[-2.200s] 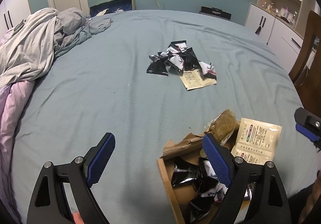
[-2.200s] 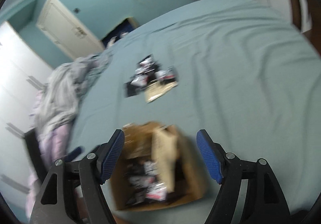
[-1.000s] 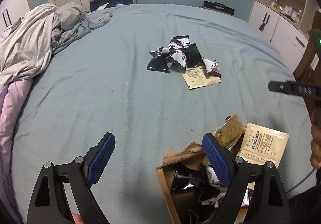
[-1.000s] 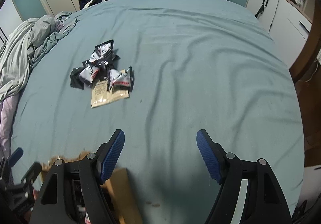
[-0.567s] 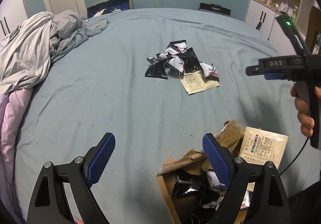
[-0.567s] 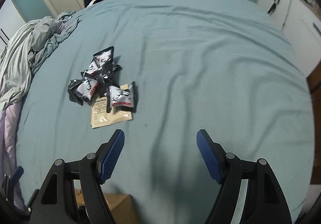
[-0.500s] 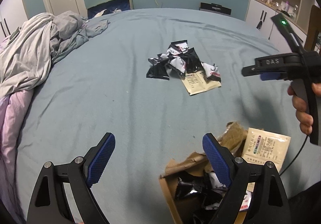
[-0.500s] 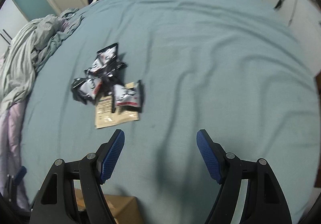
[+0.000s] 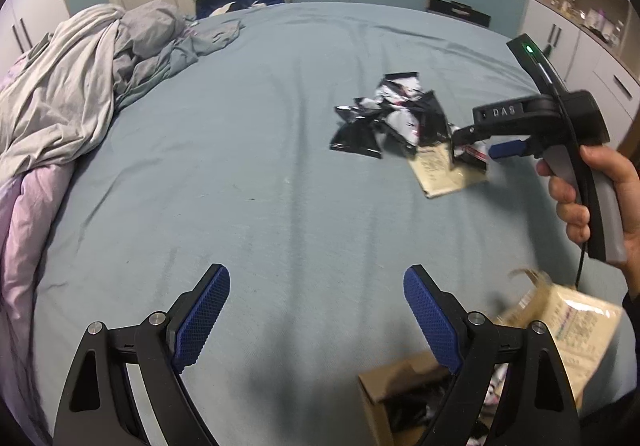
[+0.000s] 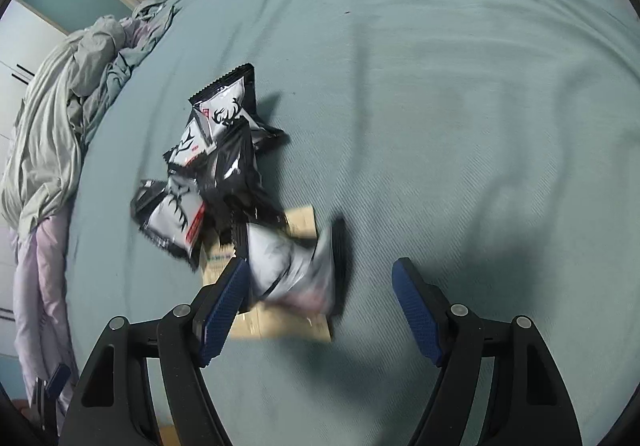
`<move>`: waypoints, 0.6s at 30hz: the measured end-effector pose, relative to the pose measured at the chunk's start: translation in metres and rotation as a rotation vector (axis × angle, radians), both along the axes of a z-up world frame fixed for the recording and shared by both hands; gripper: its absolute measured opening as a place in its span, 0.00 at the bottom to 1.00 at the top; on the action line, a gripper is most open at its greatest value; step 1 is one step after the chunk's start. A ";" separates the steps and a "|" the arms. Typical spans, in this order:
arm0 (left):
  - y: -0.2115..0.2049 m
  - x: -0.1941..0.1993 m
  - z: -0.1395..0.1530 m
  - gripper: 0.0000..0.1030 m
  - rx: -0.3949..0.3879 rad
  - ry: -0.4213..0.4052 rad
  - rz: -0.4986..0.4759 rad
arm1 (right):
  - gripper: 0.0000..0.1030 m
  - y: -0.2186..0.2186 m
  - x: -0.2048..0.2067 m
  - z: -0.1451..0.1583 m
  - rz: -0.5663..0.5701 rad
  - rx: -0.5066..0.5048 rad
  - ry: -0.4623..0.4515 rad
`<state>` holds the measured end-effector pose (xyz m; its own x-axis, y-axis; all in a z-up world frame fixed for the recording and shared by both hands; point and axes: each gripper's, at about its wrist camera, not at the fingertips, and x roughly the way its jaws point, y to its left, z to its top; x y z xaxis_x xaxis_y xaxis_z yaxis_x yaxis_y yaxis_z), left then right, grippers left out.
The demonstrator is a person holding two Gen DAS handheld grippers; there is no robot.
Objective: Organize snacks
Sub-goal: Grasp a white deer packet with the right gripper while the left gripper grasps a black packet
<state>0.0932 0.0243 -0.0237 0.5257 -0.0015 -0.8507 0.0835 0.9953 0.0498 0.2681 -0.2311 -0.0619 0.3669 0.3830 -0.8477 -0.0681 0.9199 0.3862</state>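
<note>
at the lower right of the left wrist view we see one cardboard box [image 9: 394, 378] on the bed [image 9: 256, 182], its flaps up, with black and white snack packets [image 9: 494, 392] inside; too much is hidden for us to count them. one beige sachet [image 9: 568, 330] lies against the box's right side.

compared with a second ago, the box has slid lower and further right in the left wrist view, and the right hand-held gripper [image 9: 472, 144], then only a sliver at the right edge, now sits over the pile with the hand [image 9: 592, 202] on its grip. in the right wrist view the pile [image 10: 216, 170], then small in the upper left, now fills the centre left, and the box has dropped out of that view.

in the pile we count about five black and white packets, though overlaps and blur make that unsure, on one flat beige sachet [image 10: 280, 320]. the nearest packet [image 10: 292, 270] lies between the spread fingers of the right hand-held gripper [image 10: 320, 300], beside the left finger [image 10: 224, 302]; we cannot tell whether they touch. the left hand-held gripper [image 9: 316, 320] is spread wide with only bed sheet between its fingers. one heap of grey bedding [image 9: 80, 78] lies at the upper left.
</note>
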 end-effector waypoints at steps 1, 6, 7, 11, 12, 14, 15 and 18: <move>0.002 0.003 -0.001 0.87 -0.002 0.003 0.004 | 0.72 0.004 0.002 0.000 0.014 -0.012 -0.011; 0.001 0.039 -0.013 0.88 -0.009 0.038 -0.012 | 0.37 0.013 -0.001 0.000 0.083 -0.013 -0.049; -0.003 0.046 -0.017 0.89 0.000 0.045 -0.033 | 0.30 0.012 -0.002 0.001 0.072 -0.014 -0.046; -0.026 0.087 -0.037 0.89 0.061 0.089 -0.157 | 0.26 0.003 -0.015 0.009 0.042 -0.021 -0.071; -0.030 0.097 -0.040 0.89 0.073 0.087 -0.167 | 0.26 -0.001 -0.020 0.012 0.024 -0.010 -0.080; -0.035 0.120 -0.043 0.89 0.068 0.086 -0.159 | 0.26 -0.015 -0.039 0.019 -0.024 0.059 -0.088; -0.037 0.133 -0.043 0.89 0.053 0.082 -0.150 | 0.26 -0.023 -0.053 0.018 -0.048 0.095 -0.079; -0.040 0.161 -0.039 0.89 0.028 0.045 -0.113 | 0.26 -0.035 -0.085 0.018 -0.095 0.060 -0.055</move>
